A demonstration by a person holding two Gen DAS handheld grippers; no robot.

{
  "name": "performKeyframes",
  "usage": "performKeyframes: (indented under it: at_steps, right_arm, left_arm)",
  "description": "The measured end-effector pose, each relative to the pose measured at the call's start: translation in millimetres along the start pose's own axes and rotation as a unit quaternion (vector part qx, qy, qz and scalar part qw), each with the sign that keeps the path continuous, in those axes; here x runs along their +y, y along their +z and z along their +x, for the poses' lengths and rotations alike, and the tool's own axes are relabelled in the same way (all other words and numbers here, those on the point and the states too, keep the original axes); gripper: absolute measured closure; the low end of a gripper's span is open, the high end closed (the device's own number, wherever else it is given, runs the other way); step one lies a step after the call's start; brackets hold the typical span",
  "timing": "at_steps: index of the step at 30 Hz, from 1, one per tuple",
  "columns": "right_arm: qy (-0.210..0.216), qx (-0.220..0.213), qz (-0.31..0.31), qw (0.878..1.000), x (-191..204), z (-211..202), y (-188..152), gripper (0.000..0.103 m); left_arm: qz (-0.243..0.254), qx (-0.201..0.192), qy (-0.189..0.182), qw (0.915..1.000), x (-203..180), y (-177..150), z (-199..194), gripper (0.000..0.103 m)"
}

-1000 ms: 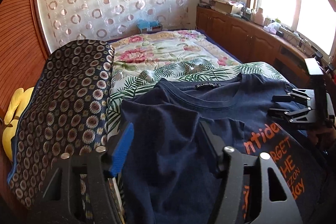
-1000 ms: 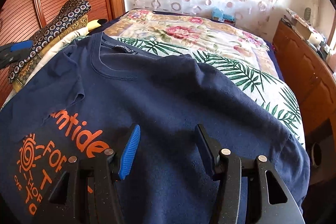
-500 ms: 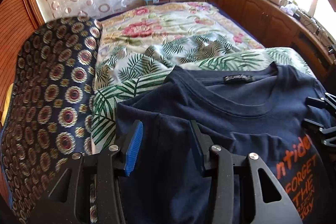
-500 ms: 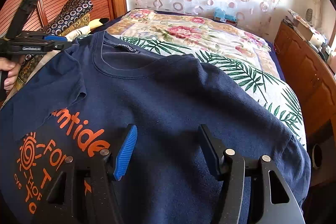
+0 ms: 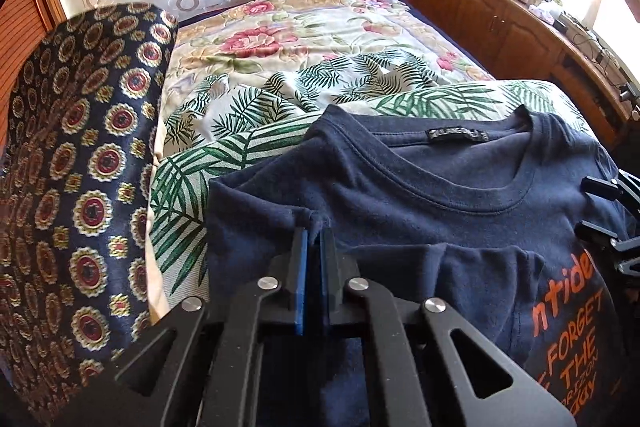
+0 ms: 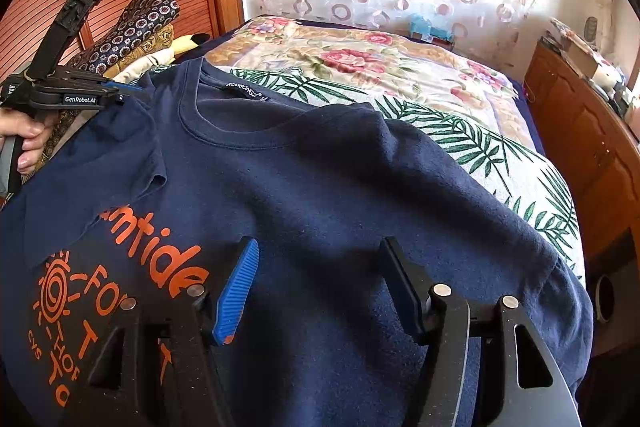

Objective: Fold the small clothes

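the one navy t-shirt point(image 6: 320, 187) lies face up across the near end of the bed point(image 5: 320, 39), neck hole toward the far wall, spread flat so its sides can be turned inward, and its left sleeve is already folded in over the chest. the left tongs point(image 5: 313, 239) are clenched on a pinch of cloth at that shoulder fold (probably to anchor or pull it), while the right tongs point(image 6: 320, 267) hang released above the shirt's other side, gripping nothing. i count one shirt, two tongs, and one patterned bundle point(image 5: 80, 167) lying alongside.
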State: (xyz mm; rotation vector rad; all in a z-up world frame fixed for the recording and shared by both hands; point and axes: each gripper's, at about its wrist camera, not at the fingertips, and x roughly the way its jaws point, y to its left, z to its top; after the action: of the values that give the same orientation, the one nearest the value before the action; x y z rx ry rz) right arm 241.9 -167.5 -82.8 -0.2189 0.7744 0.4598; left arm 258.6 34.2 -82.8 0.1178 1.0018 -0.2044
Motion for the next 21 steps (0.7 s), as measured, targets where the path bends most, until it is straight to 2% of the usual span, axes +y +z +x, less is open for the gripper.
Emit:
performKeyframes:
  at_steps: [4,9,13,16,18,21]
  right_arm:
    - [0.000,0.000,0.000,1.000,0,0,0,0.038]
    - [0.003,-0.002,-0.002,1.000,0,0,0,0.038]
    - [0.003,-0.002,-0.002,1.000,0,0,0,0.038]
    - [0.003,-0.002,-0.002,1.000,0,0,0,0.038]
    - [0.003,-0.002,-0.002,1.000,-1,0,0,0.038]
    - [0.007,-0.004,-0.005,1.000,-1,0,0,0.038]
  left_arm:
    - [0.007,-0.042,0.016,0.9990,5,3,-33,0.098]
    - [-0.015,-0.097,0.067,0.9929,37,11,-75,0.098]
    - [-0.034,-0.100,0.079,0.9912,62,11,-81,0.098]
    - [-0.040,-0.098,0.087,0.9906,68,6,-79,0.098]
    - [-0.044,-0.103,0.080,0.9906,68,1,-81,0.098]
    - [-0.045,-0.115,0.066,0.9901,64,-1,-85,0.090]
